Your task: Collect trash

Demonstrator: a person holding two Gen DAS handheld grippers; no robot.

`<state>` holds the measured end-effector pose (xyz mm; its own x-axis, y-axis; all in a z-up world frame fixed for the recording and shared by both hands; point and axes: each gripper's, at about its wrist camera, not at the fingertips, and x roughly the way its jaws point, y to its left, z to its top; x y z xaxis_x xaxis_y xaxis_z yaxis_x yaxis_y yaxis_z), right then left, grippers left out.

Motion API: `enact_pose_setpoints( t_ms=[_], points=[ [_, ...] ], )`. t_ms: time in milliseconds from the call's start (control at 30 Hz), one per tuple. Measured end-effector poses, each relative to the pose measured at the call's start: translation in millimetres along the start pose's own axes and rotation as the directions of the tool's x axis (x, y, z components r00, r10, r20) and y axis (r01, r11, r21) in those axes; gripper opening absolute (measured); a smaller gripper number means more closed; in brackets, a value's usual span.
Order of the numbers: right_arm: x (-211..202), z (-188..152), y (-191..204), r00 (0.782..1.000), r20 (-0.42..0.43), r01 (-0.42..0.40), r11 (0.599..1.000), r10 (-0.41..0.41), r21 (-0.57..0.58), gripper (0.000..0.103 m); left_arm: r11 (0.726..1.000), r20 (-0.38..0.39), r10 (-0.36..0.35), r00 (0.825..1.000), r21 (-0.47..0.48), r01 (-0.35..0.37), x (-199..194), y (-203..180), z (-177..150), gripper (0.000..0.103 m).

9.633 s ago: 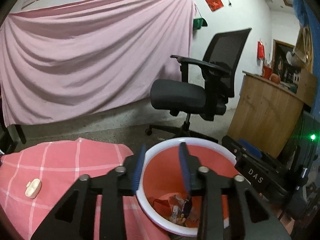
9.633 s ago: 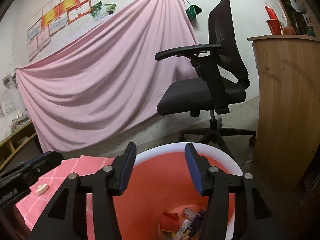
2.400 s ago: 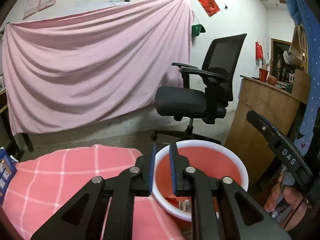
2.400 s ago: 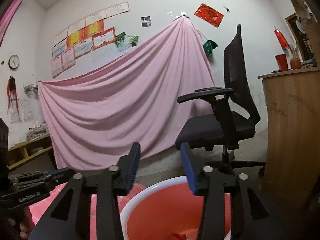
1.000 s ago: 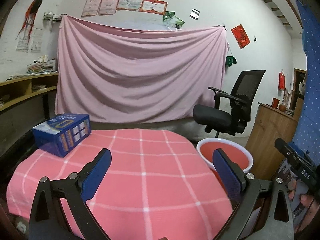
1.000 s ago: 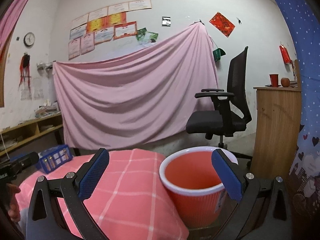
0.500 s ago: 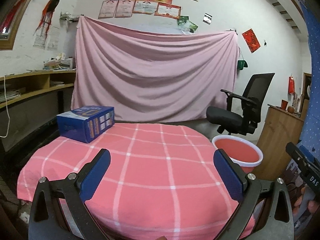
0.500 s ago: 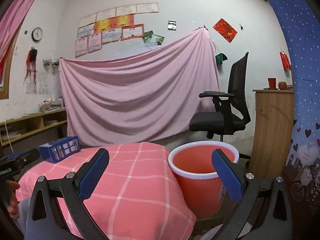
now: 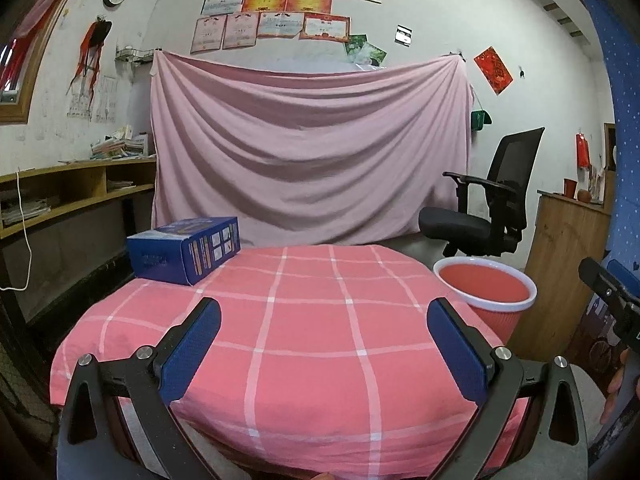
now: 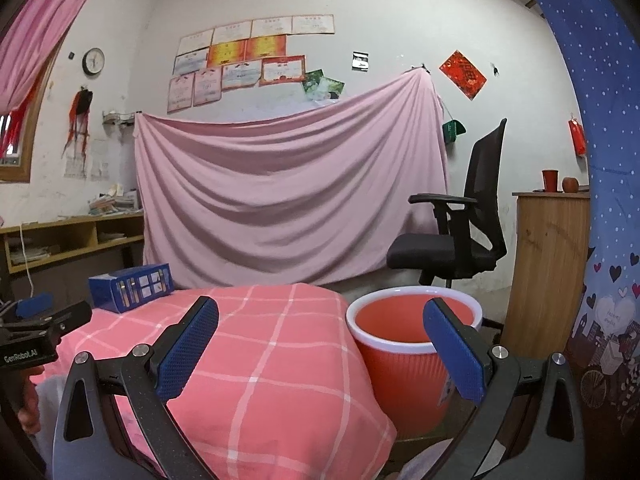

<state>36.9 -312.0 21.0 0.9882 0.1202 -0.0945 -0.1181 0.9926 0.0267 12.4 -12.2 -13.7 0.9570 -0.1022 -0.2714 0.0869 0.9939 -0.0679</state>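
Trash is not visible on the table (image 9: pixel 312 320); the checked pink cloth (image 10: pixel 272 360) that covers it shows bare except for a blue box (image 9: pixel 186 254) at its far left edge. The red bin (image 9: pixel 486 294) with a white rim stands on the floor just beside the table's right side, and from these low angles its contents are hidden behind the rim. In the right wrist view the bin (image 10: pixel 412 352) sits close in front, partly behind the right finger pad.

The left gripper (image 9: pixel 320 354) is spread wide with nothing between its blue pads (image 9: pixel 190 354), and it hangs above the near edge of the table, facing across it. The right gripper (image 10: pixel 318 350) is likewise spread wide and holds nothing; it faces the gap where the table edge meets the bin. Each gripper also shows at the edge of the other's view, held in a hand (image 10: pixel 30 408).

Behind the table a pink sheet (image 9: pixel 312 152) hangs on the wall under a row of framed papers. A black office chair (image 9: pixel 486 208) stands to the right, near a wooden counter (image 10: pixel 550 264).
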Motion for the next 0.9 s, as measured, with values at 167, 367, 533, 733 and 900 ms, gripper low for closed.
enact_pose_setpoints(
  t_ms=[167,367,533,733,900],
  points=[
    [-0.4,-1.0,-0.4,1.000,-0.003,-0.003,1.000,0.003,0.005,0.103,1.000,-0.006,0.001,1.000,0.015,-0.001,1.6,-1.9,-4.0,0.101],
    [-1.4,0.0,0.6,1.000,-0.004,-0.012,1.000,0.012,0.007,0.103,1.000,0.002,0.006,1.000,0.024,-0.006,0.8,-4.3,-7.3,0.101],
    [-1.1,0.0,1.4,1.000,-0.006,-0.014,1.000,0.014,0.007,0.103,1.000,0.001,0.006,1.000,0.023,-0.006,1.5,-4.8,-8.1,0.101],
    [-0.6,0.2,2.6,1.000,-0.008,-0.016,1.000,0.016,0.007,0.103,1.000,0.000,0.008,1.000,0.019,-0.008,1.7,-7.0,-9.4,0.101],
    [0.5,-0.6,4.0,1.000,-0.012,-0.020,1.000,0.020,0.004,0.103,1.000,0.000,0.006,1.000,0.017,-0.006,1.9,-7.5,-9.8,0.101]
  ],
)
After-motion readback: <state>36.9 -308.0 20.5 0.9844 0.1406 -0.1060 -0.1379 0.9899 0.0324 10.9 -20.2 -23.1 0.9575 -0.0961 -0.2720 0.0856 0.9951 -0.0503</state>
